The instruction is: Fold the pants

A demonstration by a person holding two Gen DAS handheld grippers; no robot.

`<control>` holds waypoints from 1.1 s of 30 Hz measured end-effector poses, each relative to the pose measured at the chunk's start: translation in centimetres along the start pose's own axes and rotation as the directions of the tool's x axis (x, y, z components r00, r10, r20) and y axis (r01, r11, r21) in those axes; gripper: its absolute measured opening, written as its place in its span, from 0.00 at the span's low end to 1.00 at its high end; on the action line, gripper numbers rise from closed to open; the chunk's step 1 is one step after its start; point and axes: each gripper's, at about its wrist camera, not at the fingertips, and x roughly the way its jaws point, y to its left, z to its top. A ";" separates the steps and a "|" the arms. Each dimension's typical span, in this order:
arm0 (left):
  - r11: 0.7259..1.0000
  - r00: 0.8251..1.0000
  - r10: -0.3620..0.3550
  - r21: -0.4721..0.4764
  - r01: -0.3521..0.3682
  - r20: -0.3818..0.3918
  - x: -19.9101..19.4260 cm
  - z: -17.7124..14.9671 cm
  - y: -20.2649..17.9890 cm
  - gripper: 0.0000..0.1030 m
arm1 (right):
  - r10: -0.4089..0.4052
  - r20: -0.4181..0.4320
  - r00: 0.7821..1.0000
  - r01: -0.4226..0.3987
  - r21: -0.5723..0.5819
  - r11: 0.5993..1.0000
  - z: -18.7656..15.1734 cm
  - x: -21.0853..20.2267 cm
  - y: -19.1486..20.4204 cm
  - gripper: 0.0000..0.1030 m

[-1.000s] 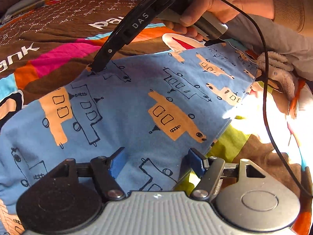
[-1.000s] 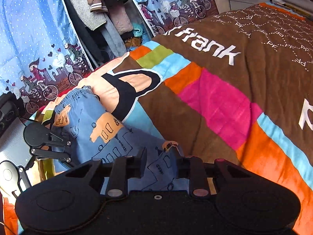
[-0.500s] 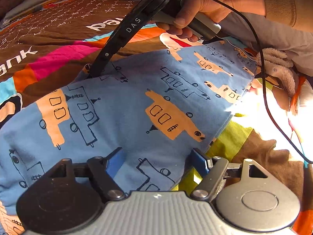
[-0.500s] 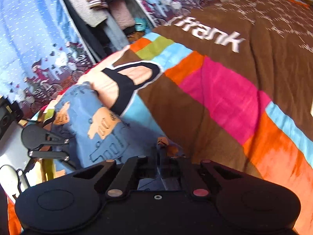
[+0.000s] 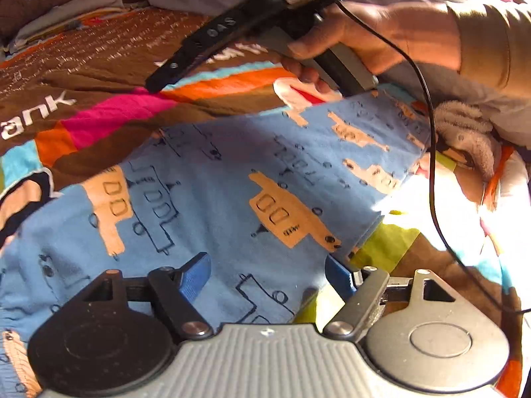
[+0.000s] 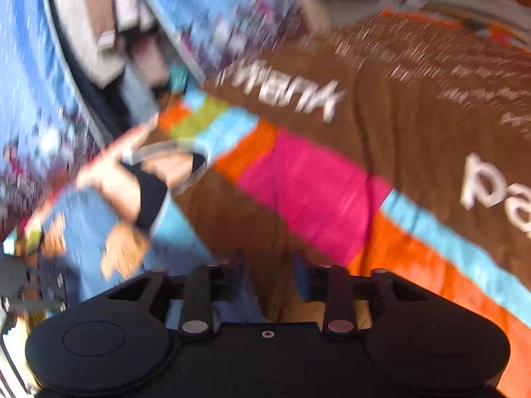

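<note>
While the blue cotton pants printed with orange and outlined cars [image 5: 232, 192] lie spread on the brown striped bedspread [image 5: 99, 76], both grippers are spread and empty. The left gripper [image 5: 268, 275] hovers over the fabric; the right gripper [image 6: 268, 275] is lifted clear. Step in hand: regrasping. The next move likely calls for pinching an edge.
</note>
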 end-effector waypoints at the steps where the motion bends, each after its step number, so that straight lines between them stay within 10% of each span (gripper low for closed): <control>1: 1.000 0.999 0.017 -0.022 -0.016 0.035 -0.8 0.2 0.8 0.80 | 0.012 0.039 0.999 -0.013 0.009 1.000 0.1 -1.3 0.4 0.54; 10: 0.964 0.982 0.188 -0.193 -0.182 0.010 -1.1 0.3 8.8 0.80 | 0.093 -0.063 0.994 -0.089 0.063 0.994 -6.6 -5.1 2.4 0.49; 18: 0.959 0.964 0.265 -0.104 -0.265 -0.016 -1.9 -1.5 7.3 0.80 | -0.233 -0.085 0.969 0.230 -0.038 0.972 -11.6 -11.3 -0.8 0.46; 23: 0.952 0.954 0.299 -0.063 -0.300 -0.029 -1.9 -2.1 6.3 0.83 | -0.118 -0.118 0.986 0.122 0.029 0.992 -13.5 -12.5 -0.7 0.60; 28: 0.965 0.967 0.256 -0.065 -0.254 0.013 -2.7 -0.7 4.2 0.83 | -0.245 -0.126 0.961 0.265 0.170 0.949 -16.0 -15.8 -3.2 0.50; 33: 0.990 0.990 0.138 0.010 -0.139 0.029 0.2 2.5 -0.1 0.84 | -0.215 -0.087 0.973 0.231 0.305 0.924 -19.3 -19.7 -3.0 0.61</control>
